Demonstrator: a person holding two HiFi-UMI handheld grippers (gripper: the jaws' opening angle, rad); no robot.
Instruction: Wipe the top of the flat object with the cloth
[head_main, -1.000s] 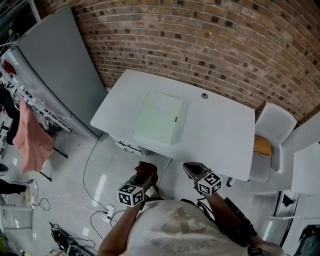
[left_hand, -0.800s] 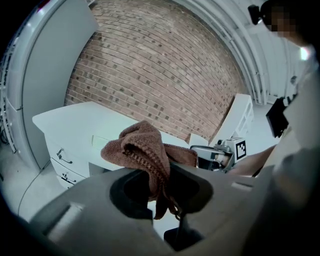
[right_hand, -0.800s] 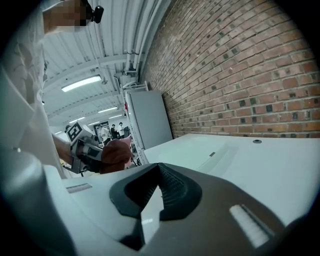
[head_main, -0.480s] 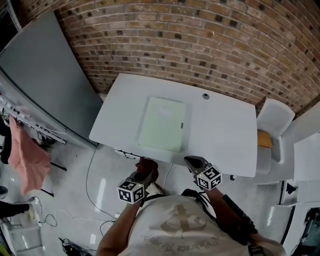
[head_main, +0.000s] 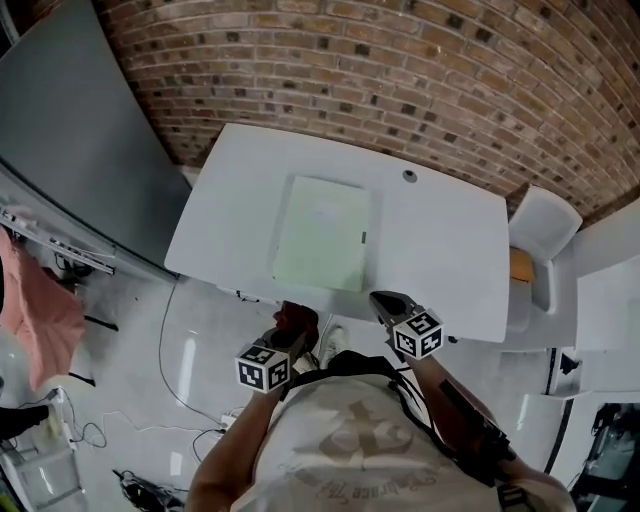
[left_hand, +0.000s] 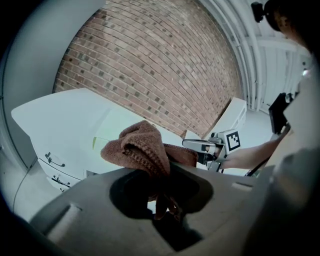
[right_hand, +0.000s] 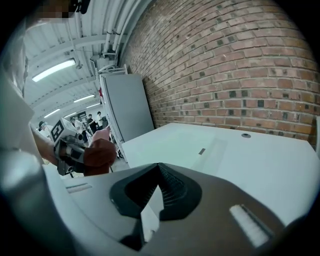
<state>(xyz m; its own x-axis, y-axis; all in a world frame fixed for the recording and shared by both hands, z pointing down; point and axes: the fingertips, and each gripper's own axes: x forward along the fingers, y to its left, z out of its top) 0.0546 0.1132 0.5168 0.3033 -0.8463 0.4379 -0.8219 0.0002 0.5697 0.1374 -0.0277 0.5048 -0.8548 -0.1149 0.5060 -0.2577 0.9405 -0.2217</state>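
A flat pale green object (head_main: 321, 234) lies on the white table (head_main: 440, 250); it also shows as a pale slab (left_hand: 112, 131) in the left gripper view and a faint raised slab (right_hand: 197, 145) in the right gripper view. My left gripper (head_main: 291, 330) is shut on a brown cloth (left_hand: 145, 150), bunched over its jaws, just short of the table's near edge. The cloth (head_main: 297, 322) looks dark red from above. My right gripper (head_main: 383, 305) is shut and empty, its tips over the near table edge, right of the flat object.
A grey panel (head_main: 70, 150) leans at the left. A brick wall (head_main: 400, 80) backs the table. A white chair (head_main: 540, 235) with an orange item stands at the right. Cables (head_main: 170, 350) lie on the floor. A round grommet (head_main: 408, 176) sits behind the flat object.
The view has shifted forward over the table, and both grippers sit closer to its near edge. The cloth stays in the left gripper; the right stays shut.
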